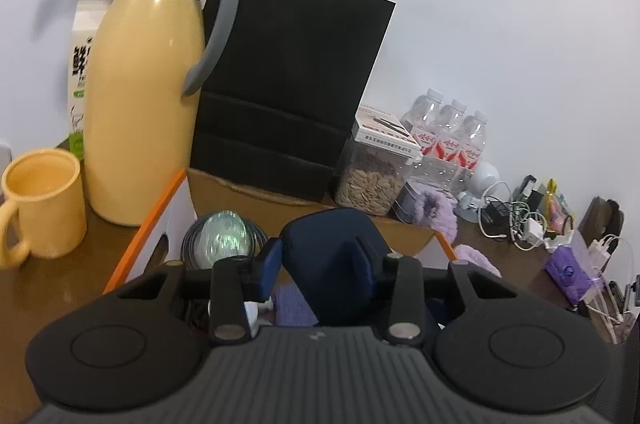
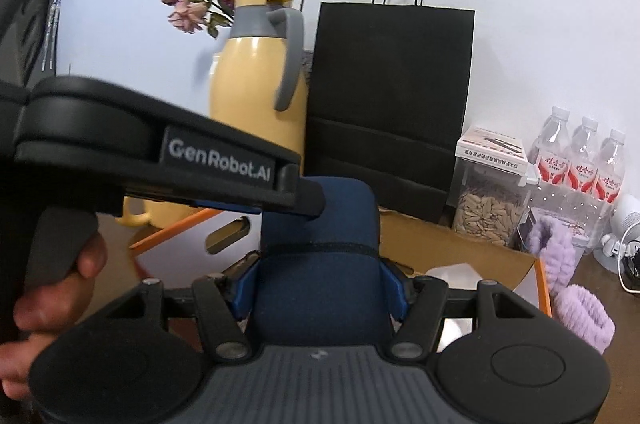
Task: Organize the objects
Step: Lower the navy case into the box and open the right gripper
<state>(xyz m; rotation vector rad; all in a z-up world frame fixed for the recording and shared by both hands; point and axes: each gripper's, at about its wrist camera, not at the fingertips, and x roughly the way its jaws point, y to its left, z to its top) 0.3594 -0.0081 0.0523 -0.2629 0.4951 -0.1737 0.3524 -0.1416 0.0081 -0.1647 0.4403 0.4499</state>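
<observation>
I am clamping my right gripper on the near end of a navy case while my left gripper, reaching in from the side, is pinching its far end above the orange-edged box, the yellow jug standing beyond.

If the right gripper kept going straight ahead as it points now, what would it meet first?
Carrying the navy pouch, the right gripper would probably meet the black paper bag standing against the wall; depth is uncertain.
</observation>
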